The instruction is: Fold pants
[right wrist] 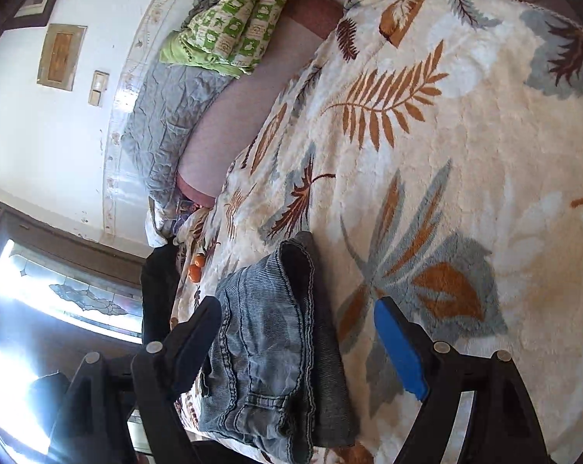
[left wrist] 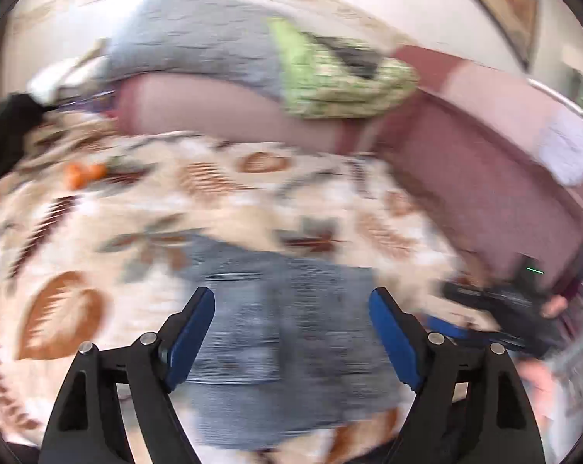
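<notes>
Under everything is the bed, covered with a cream blanket (right wrist: 465,154) that has brown and grey leaves on it. At its far side lie a grey quilt (right wrist: 164,116) and a green patterned one (right wrist: 237,19), bunched against the wall. On the blanket, near its edge, lie the pants (right wrist: 268,348), blue denim, already folded into a compact thick bundle with several layers one upon the other; I judge that the folding is mostly done, and what is left is perhaps one last fold or only to press and straighten the pile. My right tongs (right wrist: 299,348) are spread wide, one finger at each side of the bundle, and pinch nothing. My left tongs (left wrist: 291,332) are also spread, above the same pants (left wrist: 291,348) and holding nothing; this view is much blurred, so I cannot say if they touch the cloth. Farther along the blanket edge lie two small orange fruits (right wrist: 196,268). I see no box or basket in either view, so nothing is kept in a container.
</notes>
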The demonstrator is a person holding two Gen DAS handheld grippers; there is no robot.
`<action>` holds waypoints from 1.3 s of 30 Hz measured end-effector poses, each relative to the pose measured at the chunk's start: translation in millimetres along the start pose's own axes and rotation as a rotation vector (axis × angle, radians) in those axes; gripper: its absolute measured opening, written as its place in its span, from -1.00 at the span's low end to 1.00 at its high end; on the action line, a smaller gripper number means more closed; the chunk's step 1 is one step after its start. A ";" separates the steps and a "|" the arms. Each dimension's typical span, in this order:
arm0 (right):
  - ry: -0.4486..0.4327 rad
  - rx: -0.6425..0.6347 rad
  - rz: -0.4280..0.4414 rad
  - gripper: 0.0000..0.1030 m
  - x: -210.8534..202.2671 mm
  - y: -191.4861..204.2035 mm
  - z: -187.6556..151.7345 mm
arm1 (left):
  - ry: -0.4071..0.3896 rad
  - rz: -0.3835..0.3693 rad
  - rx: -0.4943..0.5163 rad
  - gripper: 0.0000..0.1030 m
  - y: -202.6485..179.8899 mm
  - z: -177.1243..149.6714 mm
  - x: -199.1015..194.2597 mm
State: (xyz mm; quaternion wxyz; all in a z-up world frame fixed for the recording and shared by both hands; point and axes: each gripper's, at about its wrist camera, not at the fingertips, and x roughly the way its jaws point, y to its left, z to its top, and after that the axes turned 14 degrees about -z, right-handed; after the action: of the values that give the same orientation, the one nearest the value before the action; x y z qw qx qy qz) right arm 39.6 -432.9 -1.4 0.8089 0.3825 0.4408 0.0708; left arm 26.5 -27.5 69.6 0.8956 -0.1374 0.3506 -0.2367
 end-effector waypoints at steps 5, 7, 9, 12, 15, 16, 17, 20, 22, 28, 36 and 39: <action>0.152 0.017 0.272 0.63 -21.2 35.2 -57.3 | 0.149 0.026 -0.110 0.60 52.6 -30.2 37.4; 0.227 0.023 0.267 0.66 -7.0 43.1 -76.0 | 0.188 0.019 -0.127 0.60 52.4 -44.1 54.4; 0.257 0.058 0.163 0.66 21.6 28.1 -87.8 | 0.177 0.007 -0.146 0.61 55.4 -50.4 58.8; 0.274 0.260 0.124 0.49 46.6 -18.3 -96.3 | 0.173 -0.035 -0.176 0.60 56.2 -48.9 50.8; 0.160 0.107 -0.005 0.54 14.8 13.4 -90.3 | 0.050 -0.058 -0.098 0.60 44.6 -40.1 23.6; 0.149 0.092 0.007 0.61 9.5 22.2 -89.8 | 0.050 -0.061 -0.085 0.60 43.6 -38.2 26.0; 0.158 0.104 0.043 0.61 9.4 28.3 -89.5 | 0.075 -0.066 -0.081 0.60 43.3 -40.4 32.5; 0.206 0.201 0.046 0.61 25.7 29.1 -95.3 | 0.128 -0.077 -0.120 0.61 53.1 -54.4 53.1; 0.240 0.266 0.064 0.61 39.0 25.4 -107.3 | 0.111 -0.091 -0.133 0.61 56.4 -57.4 52.1; 0.182 0.290 0.011 0.60 50.2 26.9 -101.2 | 0.103 -0.104 -0.138 0.61 57.9 -59.6 50.3; 0.135 0.111 -0.190 -0.82 44.8 53.1 -84.3 | 0.086 -0.087 -0.117 0.63 54.8 -61.2 47.7; 0.048 -0.011 -0.216 -0.85 14.1 87.7 -86.0 | 0.081 -0.096 -0.117 0.66 55.6 -61.0 45.9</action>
State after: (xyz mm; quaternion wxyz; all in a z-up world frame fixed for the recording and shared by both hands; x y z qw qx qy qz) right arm 1.6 -317.5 21.6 0.8030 0.3266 0.4984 -0.0053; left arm 31.9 -9.0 -22.8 0.8587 -0.1964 0.3930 -0.2637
